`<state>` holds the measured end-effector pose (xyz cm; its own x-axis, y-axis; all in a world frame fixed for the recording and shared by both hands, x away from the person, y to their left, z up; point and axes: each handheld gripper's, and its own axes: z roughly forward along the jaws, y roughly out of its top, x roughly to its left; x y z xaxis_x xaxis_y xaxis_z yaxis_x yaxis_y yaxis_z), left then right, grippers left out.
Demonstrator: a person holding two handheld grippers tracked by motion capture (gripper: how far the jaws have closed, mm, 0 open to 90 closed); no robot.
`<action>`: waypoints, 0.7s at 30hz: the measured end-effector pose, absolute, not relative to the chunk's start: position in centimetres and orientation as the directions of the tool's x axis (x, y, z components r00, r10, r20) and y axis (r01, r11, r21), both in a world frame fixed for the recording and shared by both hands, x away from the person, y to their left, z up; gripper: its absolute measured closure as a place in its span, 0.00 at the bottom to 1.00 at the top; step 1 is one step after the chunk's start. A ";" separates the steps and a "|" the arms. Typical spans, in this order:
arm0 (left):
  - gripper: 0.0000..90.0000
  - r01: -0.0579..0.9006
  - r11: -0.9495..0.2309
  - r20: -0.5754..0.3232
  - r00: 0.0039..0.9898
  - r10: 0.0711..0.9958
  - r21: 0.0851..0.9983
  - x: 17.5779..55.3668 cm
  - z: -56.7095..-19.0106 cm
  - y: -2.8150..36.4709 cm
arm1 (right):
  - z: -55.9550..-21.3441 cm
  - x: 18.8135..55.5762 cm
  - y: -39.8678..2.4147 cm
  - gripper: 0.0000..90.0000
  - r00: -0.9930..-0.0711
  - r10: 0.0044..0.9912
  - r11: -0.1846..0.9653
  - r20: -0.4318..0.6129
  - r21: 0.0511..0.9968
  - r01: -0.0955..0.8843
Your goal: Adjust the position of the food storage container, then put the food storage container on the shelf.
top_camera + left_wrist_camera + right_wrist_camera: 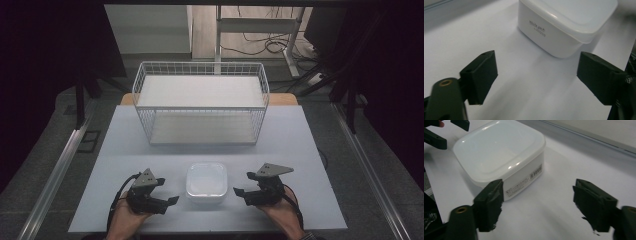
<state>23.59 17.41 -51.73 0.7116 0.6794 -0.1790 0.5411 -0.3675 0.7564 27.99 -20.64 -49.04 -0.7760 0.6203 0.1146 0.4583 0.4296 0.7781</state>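
A white plastic container [206, 184] with a closed lid sits on the white table top [300, 150] near the front edge, between my two grippers. My left gripper [167, 191] rests just left of it, open, nothing between its jaws. My right gripper [243, 183] is just right of it, also open and empty. In the left gripper view the container [564, 27] with a small printed label lies ahead and to the right of the open left gripper [537, 72]. The right gripper view has the container [499, 152] ahead-left of the open right gripper [536, 200], with the left gripper [449, 132] beyond it.
A white wire basket [200, 102] with a white shelf board stands at the back middle of the table. Behind it are desk legs and cables [260, 42] on the floor. Metal rails [55, 175] run along both table sides.
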 end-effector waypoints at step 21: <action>0.06 0.535 -0.318 -0.202 0.702 0.683 0.782 24.6 -51.7 17.4 | -48.9 28.3 -19.5 0.06 -0.776 0.618 0.414 0.129 0.785 0.460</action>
<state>24.63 17.37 -51.67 0.7022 0.6827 -0.2023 0.5351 -0.3185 0.7825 28.34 -19.51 -48.90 -0.7756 0.6179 0.1291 0.4604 0.4138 0.7854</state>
